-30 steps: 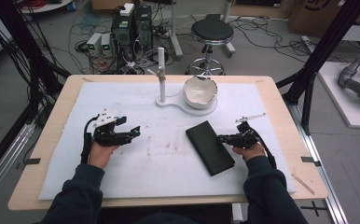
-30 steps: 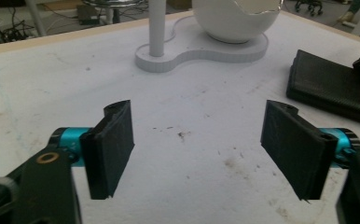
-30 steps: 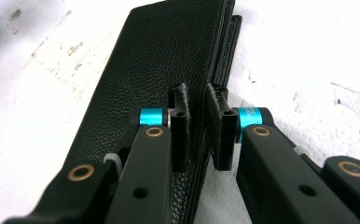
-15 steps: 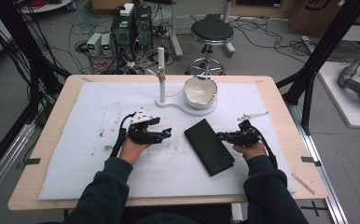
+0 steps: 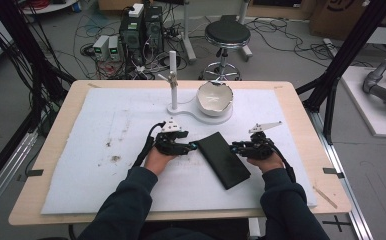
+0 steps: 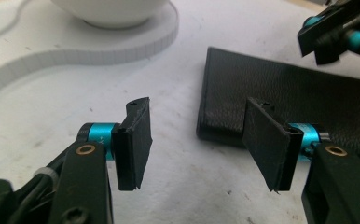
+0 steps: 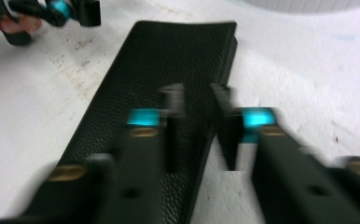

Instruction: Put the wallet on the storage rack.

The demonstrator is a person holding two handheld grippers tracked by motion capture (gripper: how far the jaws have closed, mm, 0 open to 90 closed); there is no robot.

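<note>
A black leather case (image 5: 223, 157) lies flat and slanted on the white mat (image 5: 96, 150). My left gripper (image 5: 193, 146) sits at the case's upper left corner. In the left gripper view this gripper (image 6: 197, 135) has just been closing; its jaws still stand apart with only mat between them, and the case (image 6: 308, 98) lies just beyond the right pad. My right gripper (image 5: 233, 147) is at the case's right edge. In the blurred right gripper view its jaws (image 7: 197, 112) have just been opening, a narrow gap over the long edge of the case (image 7: 169, 60).
A cracked white bowl (image 5: 214, 96) rests on a white base plate (image 5: 191, 111) with an upright post (image 5: 172, 75), just behind the case. The mat has dirty smudges (image 5: 113, 159) at the left. Black frame legs stand past the table's corners.
My left hand has travelled right across the mat, from the left side up to the case's corner. The right hand has stayed at the case's right edge.
</note>
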